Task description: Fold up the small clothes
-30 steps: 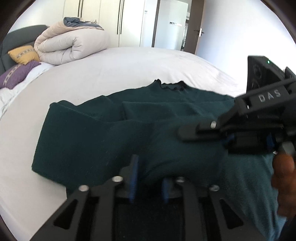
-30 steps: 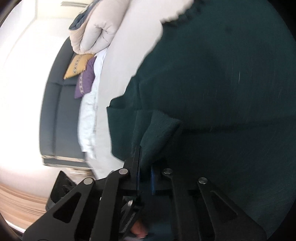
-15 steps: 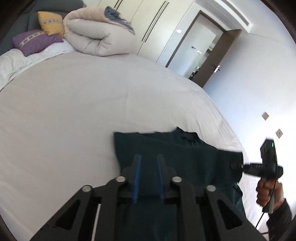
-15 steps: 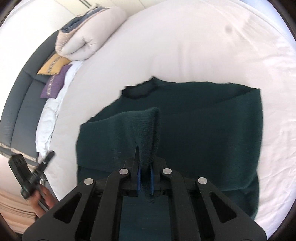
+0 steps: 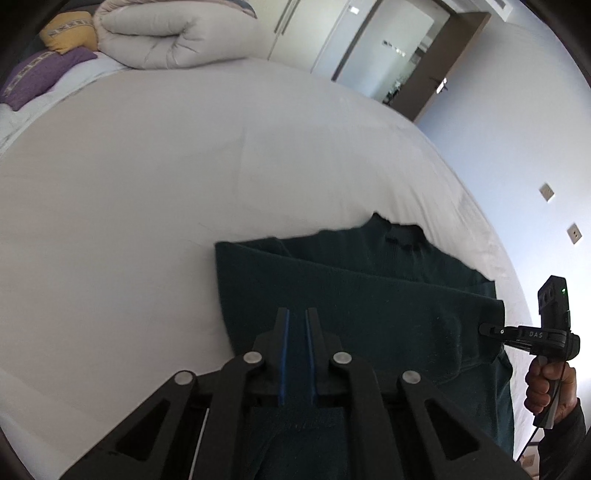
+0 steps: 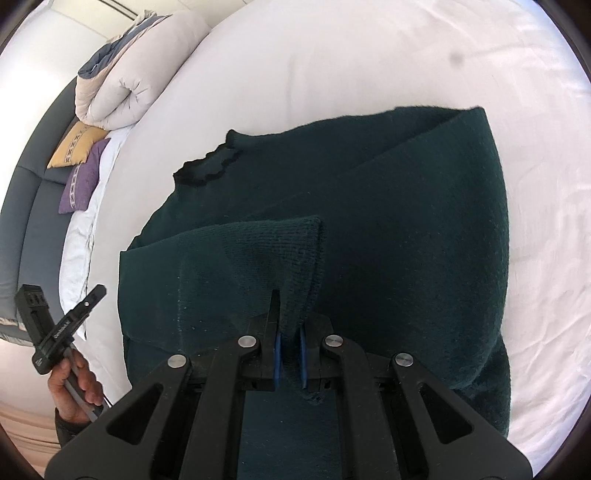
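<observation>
A dark green sweater (image 6: pixel 388 229) with a black scalloped collar (image 6: pixel 210 166) lies on the white bed (image 6: pixel 369 55), partly folded. My right gripper (image 6: pixel 288 314) is shut on a knitted sleeve end (image 6: pixel 273 243), holding it raised over the sweater's body. In the left wrist view, that right gripper (image 5: pixel 484 328) pinches the fabric at the sweater's right edge (image 5: pixel 369 295). My left gripper (image 5: pixel 295 314) is shut with nothing in it, just short of the sweater's near left part. In the right wrist view, the left gripper (image 6: pixel 96 291) is off to the sweater's left, held in a hand.
A rolled beige duvet (image 5: pixel 177 37) lies at the head of the bed, with a yellow pillow (image 5: pixel 68 35) and a purple pillow (image 5: pixel 40 74) beside it. A grey headboard (image 6: pixel 33 221) is behind them. A doorway (image 5: pixel 399 48) and wall sockets (image 5: pixel 546 192) are beyond the bed.
My left gripper let go of the sweater, closed and drew back to its left. My right gripper carried the sleeve end across the sweater's body.
</observation>
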The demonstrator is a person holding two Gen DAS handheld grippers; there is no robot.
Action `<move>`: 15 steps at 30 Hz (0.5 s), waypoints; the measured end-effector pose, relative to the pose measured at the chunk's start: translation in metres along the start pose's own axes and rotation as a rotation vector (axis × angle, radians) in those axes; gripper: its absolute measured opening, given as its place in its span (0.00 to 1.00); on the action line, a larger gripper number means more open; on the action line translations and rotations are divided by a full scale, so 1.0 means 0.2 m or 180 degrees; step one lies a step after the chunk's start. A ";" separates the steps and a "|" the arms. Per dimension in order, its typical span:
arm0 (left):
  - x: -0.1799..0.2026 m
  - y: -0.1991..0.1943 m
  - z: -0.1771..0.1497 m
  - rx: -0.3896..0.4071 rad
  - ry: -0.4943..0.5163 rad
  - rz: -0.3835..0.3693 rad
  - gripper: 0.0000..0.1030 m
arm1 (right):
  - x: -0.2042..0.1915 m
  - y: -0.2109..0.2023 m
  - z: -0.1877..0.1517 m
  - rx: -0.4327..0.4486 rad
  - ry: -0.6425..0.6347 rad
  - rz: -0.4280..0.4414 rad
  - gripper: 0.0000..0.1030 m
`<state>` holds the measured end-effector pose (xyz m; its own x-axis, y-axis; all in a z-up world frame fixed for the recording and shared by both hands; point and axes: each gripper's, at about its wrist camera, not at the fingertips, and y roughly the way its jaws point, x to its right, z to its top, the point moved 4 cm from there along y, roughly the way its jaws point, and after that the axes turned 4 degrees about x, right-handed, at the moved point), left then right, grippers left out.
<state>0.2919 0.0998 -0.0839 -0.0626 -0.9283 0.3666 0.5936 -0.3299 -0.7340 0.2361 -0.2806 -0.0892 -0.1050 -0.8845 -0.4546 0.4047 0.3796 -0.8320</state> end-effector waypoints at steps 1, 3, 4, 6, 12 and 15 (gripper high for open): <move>0.00 0.04 0.00 -0.0054 0.0023 0.0024 0.08 | 0.01 0.02 0.00 -0.0019 0.0016 0.0001 0.06; -0.02 0.15 -0.01 -0.0188 -0.0022 0.0004 0.08 | 0.03 0.06 -0.01 -0.0031 0.0020 0.0024 0.06; -0.04 0.18 -0.01 -0.0237 -0.0070 -0.0001 0.08 | 0.05 0.08 0.00 -0.0030 0.0054 0.0058 0.06; -0.09 0.26 -0.04 -0.0340 -0.0177 -0.0042 0.04 | 0.07 0.09 -0.01 -0.0023 0.0160 0.0168 0.06; -0.21 0.22 0.02 -0.0161 -0.0626 -0.0470 0.02 | 0.14 0.09 -0.02 -0.0022 0.0385 0.0572 0.07; -0.25 0.24 0.09 -0.0094 -0.0772 -0.0507 0.03 | 0.17 0.10 -0.02 0.0006 0.0505 0.0721 0.07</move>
<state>0.3380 0.1337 -0.1286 0.0427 -0.7974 0.6019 0.5679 -0.4763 -0.6713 0.2368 -0.3025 -0.1227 -0.1526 -0.7236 -0.6732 0.4358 0.5621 -0.7029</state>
